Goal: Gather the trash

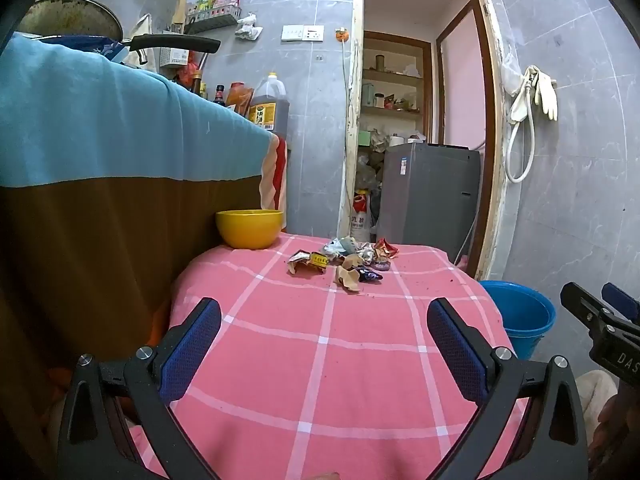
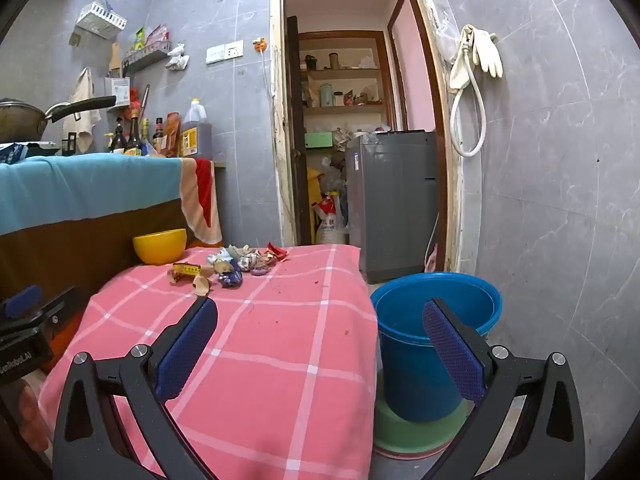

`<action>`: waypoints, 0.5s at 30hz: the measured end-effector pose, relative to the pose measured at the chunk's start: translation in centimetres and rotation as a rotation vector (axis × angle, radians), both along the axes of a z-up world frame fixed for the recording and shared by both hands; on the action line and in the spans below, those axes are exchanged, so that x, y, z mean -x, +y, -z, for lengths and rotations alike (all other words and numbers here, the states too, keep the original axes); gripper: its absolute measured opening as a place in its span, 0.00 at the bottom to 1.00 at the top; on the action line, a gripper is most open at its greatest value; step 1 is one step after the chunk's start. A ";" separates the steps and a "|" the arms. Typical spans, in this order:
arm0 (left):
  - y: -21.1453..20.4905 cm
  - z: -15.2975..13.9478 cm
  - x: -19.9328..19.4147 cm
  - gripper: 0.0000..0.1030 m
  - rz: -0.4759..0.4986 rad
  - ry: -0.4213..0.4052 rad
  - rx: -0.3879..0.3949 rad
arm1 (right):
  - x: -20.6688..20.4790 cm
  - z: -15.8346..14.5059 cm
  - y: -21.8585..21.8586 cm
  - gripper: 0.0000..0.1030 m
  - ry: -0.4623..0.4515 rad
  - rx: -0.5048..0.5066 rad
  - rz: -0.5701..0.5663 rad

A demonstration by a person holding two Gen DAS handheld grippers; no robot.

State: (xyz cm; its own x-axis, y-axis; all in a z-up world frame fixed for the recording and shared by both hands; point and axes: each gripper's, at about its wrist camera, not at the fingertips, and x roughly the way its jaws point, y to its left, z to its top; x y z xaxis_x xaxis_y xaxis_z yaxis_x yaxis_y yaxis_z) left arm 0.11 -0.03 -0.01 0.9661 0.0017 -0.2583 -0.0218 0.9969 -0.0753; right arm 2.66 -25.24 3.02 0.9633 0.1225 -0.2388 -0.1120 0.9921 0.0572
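Out of sight, out of reach

The blue bucket sat half hidden behind the table; wrappers were too small to identify.

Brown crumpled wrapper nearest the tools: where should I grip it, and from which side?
Pinch the raised crumpled fold of the brown wrapper, coming from the near side and slightly above. It lies loose at the pile's front edge, with bare pink cloth before it, so probably nothing blocks that approach.
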 end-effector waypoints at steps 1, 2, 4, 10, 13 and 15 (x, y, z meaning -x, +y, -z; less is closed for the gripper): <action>0.0 0.0 -0.1 0.98 0.001 0.000 0.001 | 0.0 0.0 0.0 1.00 -0.001 -0.001 0.001; 0.0 0.0 -0.1 0.98 0.002 0.001 0.002 | 0.0 0.0 0.0 1.00 -0.002 -0.003 0.001; 0.0 0.1 -0.3 0.98 0.003 0.004 0.005 | 0.0 0.0 0.0 1.00 0.000 -0.002 0.000; -0.5 0.0 -0.1 0.98 -0.002 -0.007 -0.002 | 0.0 0.0 0.1 1.00 0.002 0.001 0.000; -0.3 0.0 0.0 0.98 -0.001 -0.007 -0.003 | 0.0 0.0 0.1 1.00 0.003 0.002 0.000; -0.4 0.0 -0.1 0.98 -0.001 -0.007 -0.002 | 0.0 0.0 0.1 1.00 0.002 0.002 -0.001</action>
